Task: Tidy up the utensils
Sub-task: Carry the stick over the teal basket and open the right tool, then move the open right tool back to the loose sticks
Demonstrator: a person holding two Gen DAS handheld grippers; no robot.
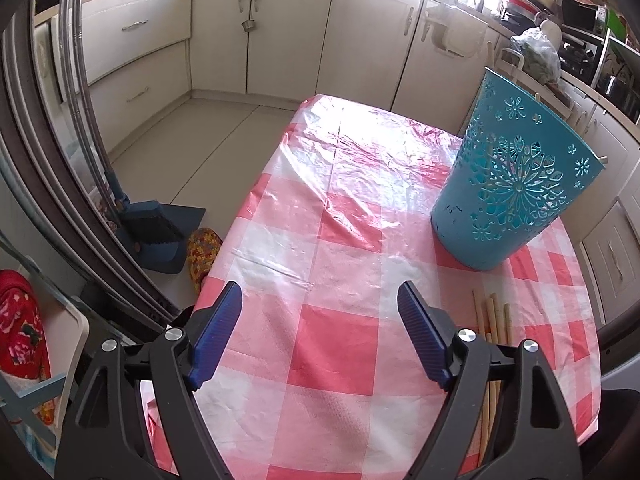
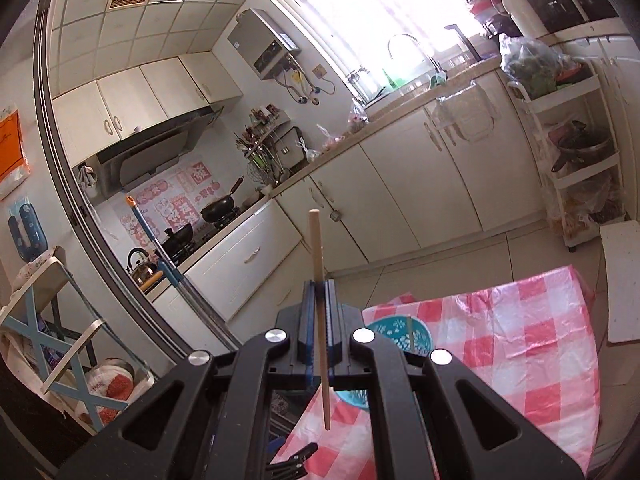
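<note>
A teal cut-out utensil holder (image 1: 516,188) stands on the red-and-white checked tablecloth (image 1: 332,248) at the right. Several wooden chopsticks (image 1: 494,316) lie on the cloth in front of it, partly hidden behind my left gripper's right finger. My left gripper (image 1: 320,300) is open and empty, low over the table's near part. My right gripper (image 2: 319,284) is shut on one wooden chopstick (image 2: 316,240), held upright high above the table. The holder (image 2: 400,338) shows below it, with a chopstick standing inside.
Cream kitchen cabinets (image 1: 288,36) run behind the table. A dustpan and brush (image 1: 160,236) stand on the floor at the left. A white shelf rack (image 2: 576,152) and a white stool (image 2: 622,280) stand to the right. A chair (image 2: 52,332) is at the left.
</note>
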